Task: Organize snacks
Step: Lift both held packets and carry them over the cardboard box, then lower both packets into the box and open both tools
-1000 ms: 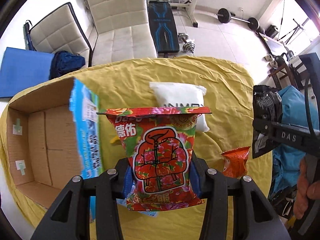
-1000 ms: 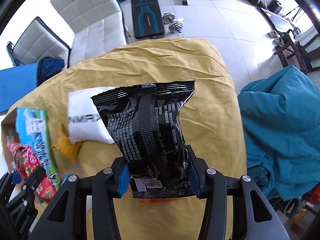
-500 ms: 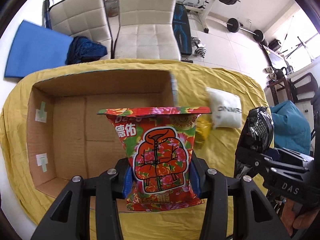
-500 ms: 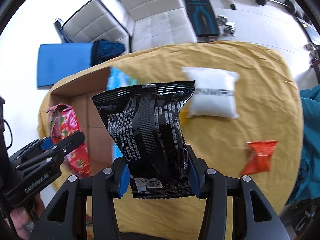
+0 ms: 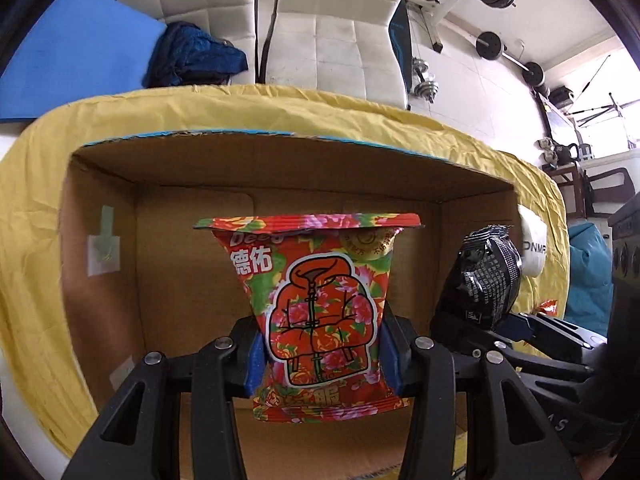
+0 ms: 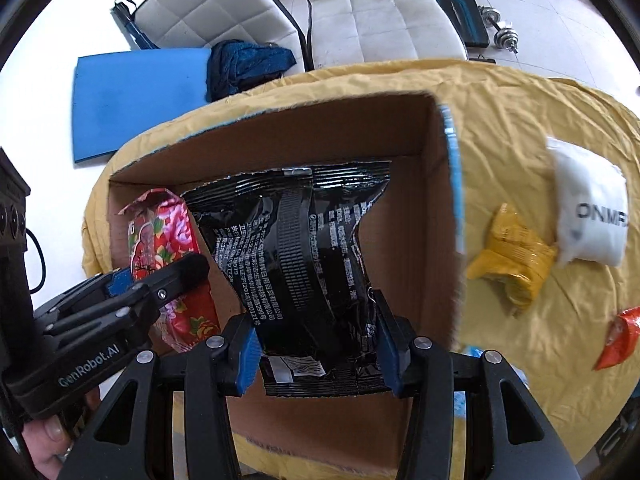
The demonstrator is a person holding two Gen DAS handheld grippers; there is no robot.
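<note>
Yellow cloth (image 6: 520,128) is carrying your cardboard box (image 5: 280,168) | your left gripper (image 5: 322,354) is pinching the red floral bag (image 5: 316,300) over the box | your right gripper (image 6: 318,354) is clamping the black bag (image 6: 304,256) beside it | white pouch (image 6: 592,216), yellow packet (image 6: 512,256), orange packet (image 6: 620,336) are lying outside.

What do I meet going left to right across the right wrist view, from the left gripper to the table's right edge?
Left gripper → red floral snack bag → black foil snack bag → brown cardboard box's right wall → crumpled yellow packet → white pouch.
</note>
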